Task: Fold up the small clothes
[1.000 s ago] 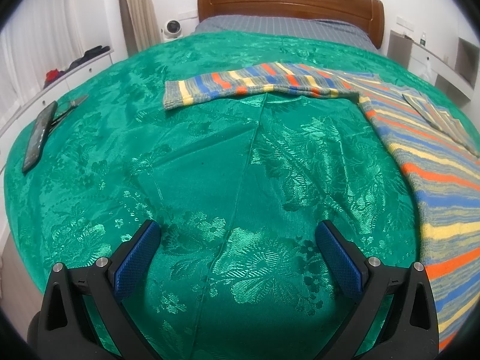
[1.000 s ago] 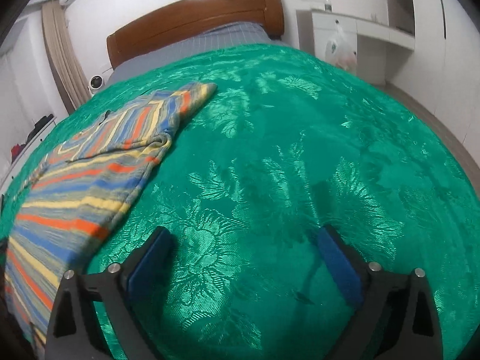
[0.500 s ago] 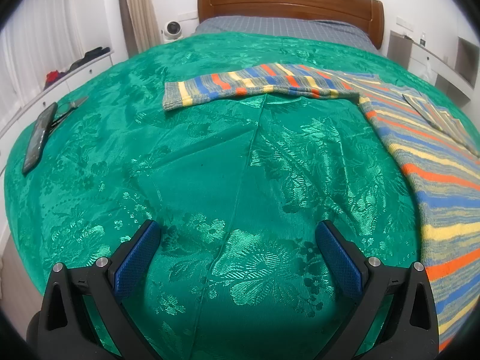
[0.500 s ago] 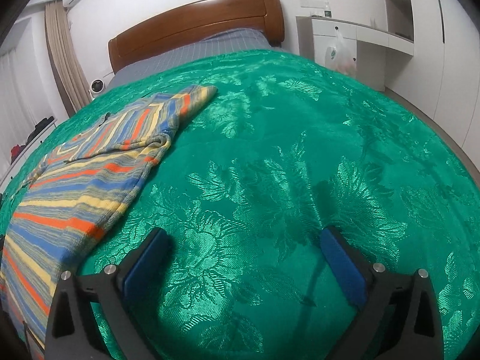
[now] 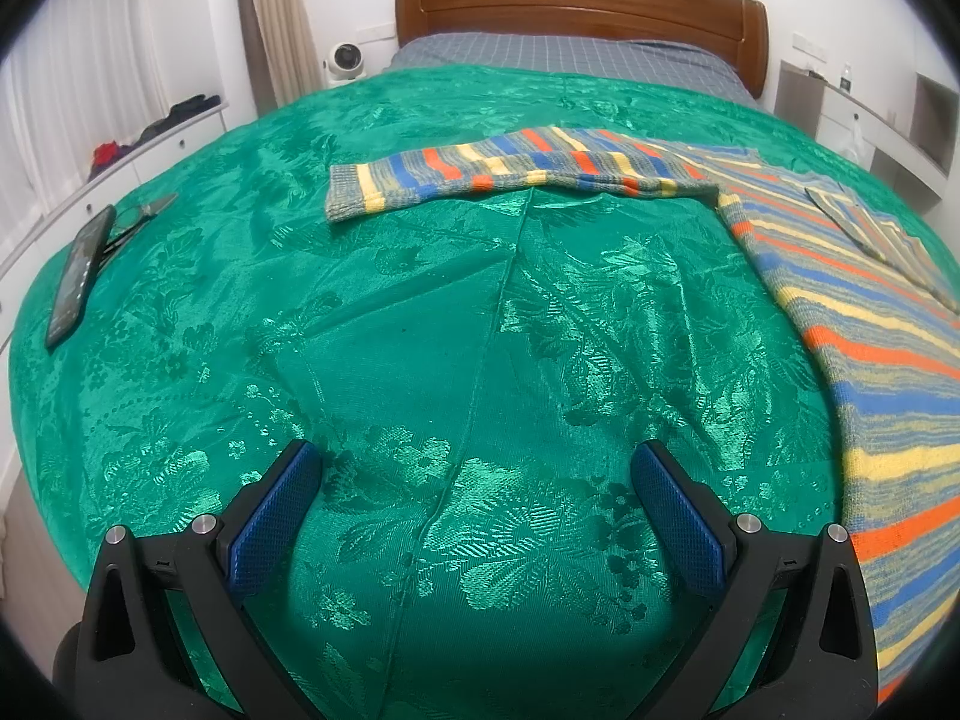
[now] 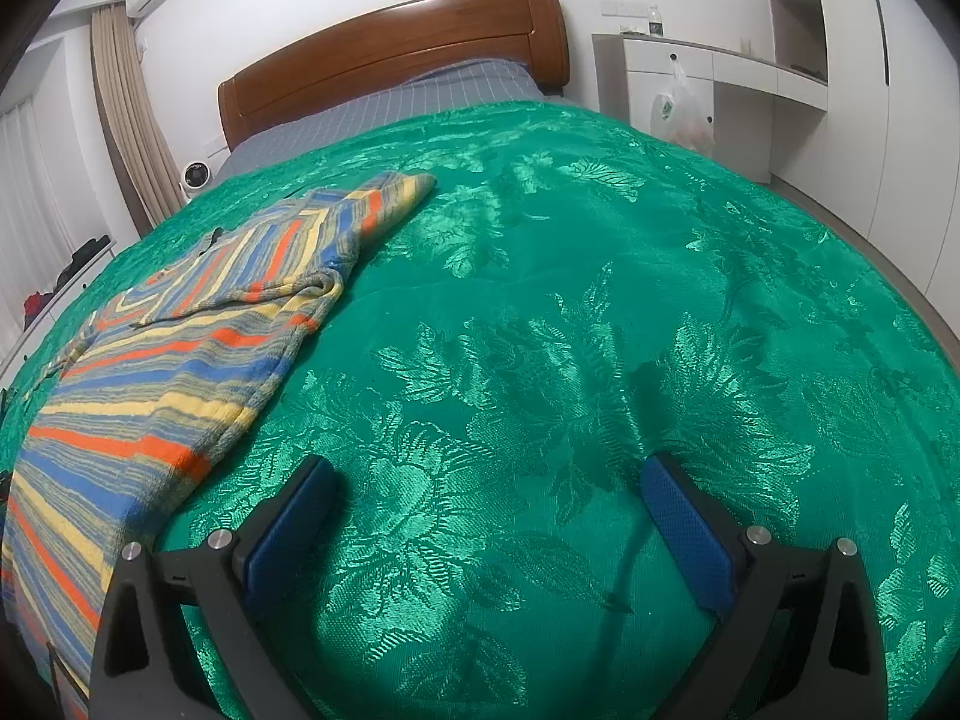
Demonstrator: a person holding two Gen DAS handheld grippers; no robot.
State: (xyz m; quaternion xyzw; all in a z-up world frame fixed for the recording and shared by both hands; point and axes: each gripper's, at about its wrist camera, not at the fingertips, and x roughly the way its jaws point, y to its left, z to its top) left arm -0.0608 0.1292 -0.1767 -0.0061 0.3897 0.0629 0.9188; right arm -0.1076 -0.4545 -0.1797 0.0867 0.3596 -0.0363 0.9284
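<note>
A striped sweater (image 5: 870,324) in blue, orange, yellow and grey lies flat on the green bedspread (image 5: 420,324). In the left wrist view its body runs down the right side and one sleeve (image 5: 510,171) stretches out to the left. In the right wrist view the sweater (image 6: 162,360) lies at the left, its other sleeve (image 6: 372,210) pointing toward the headboard. My left gripper (image 5: 477,480) is open and empty above bare bedspread, left of the sweater. My right gripper (image 6: 489,492) is open and empty above bare bedspread, right of the sweater.
A dark phone (image 5: 81,276) and a small tool lie near the bed's left edge. A wooden headboard (image 5: 576,0) and grey sheet are at the far end. White cabinets (image 6: 708,96) with a hanging plastic bag (image 6: 681,114) stand to the right.
The right gripper has drawn back and tilted a little, so the sweater sits slightly farther left and lower in its view. The left gripper has barely moved.
</note>
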